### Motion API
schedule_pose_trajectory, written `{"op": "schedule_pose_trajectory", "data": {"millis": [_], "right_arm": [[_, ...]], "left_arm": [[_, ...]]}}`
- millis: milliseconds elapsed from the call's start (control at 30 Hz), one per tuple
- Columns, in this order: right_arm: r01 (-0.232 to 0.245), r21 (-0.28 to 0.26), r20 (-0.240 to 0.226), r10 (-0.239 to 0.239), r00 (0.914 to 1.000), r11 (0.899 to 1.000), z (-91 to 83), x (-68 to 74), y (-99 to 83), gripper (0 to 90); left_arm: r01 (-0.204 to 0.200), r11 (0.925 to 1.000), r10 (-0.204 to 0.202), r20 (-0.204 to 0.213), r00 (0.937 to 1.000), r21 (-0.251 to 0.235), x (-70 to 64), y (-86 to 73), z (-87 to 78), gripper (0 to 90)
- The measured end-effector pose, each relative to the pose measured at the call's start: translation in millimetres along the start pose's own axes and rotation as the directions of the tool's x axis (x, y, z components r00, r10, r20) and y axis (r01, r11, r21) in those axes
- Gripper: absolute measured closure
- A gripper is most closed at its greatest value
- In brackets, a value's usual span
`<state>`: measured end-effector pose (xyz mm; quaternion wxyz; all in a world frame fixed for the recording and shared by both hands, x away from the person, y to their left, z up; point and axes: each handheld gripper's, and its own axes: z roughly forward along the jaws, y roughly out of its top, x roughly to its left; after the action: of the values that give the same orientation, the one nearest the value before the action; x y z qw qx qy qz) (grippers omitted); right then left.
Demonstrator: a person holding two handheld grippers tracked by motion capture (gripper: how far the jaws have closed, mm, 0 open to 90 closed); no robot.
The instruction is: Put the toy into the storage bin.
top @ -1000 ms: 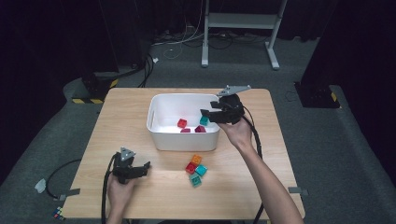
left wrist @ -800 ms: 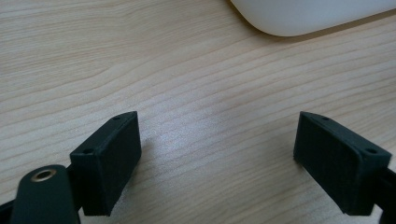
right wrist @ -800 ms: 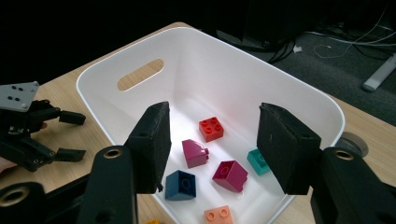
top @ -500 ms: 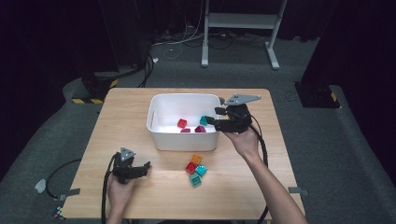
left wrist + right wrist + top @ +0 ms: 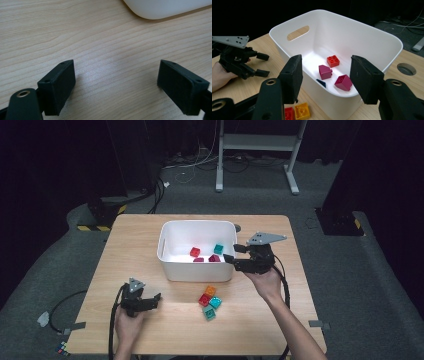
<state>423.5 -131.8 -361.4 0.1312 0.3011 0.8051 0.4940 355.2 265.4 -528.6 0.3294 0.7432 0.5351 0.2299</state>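
The right tool (image 5: 231,259), jaws spread and empty, hovers at the right rim of the white plastic tub (image 5: 197,268), mid-frame, its hand (image 5: 265,282) reaching up from below. Inside lie red (image 5: 195,252), teal (image 5: 218,249) and magenta bricks (image 5: 325,71). The left tool (image 5: 156,299), also released, rests low on the wooden worktop (image 5: 135,245) at lower left.

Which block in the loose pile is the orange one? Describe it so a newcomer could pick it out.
Start at the white bin in the middle of the wooden table. Just in front of its near wall lies a cluster of four small blocks. The orange block is the one closest to the bin, at the cluster's top, with the red block and the two teal blocks lying nearer the person.
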Motion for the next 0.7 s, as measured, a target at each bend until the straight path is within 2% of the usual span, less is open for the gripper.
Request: {"op": "schedule_pose_trajectory", "data": {"millis": [700], "right_arm": [[-0.013,0.01,0.013,0.013,0.9998,1.0,1.4,8.7,-39.2,42.8]], "left_arm": [[-0.002,1.0,0.002,-0.001,1.0,0.0,-0.1,-0.1,-0.1,15.0]]}}
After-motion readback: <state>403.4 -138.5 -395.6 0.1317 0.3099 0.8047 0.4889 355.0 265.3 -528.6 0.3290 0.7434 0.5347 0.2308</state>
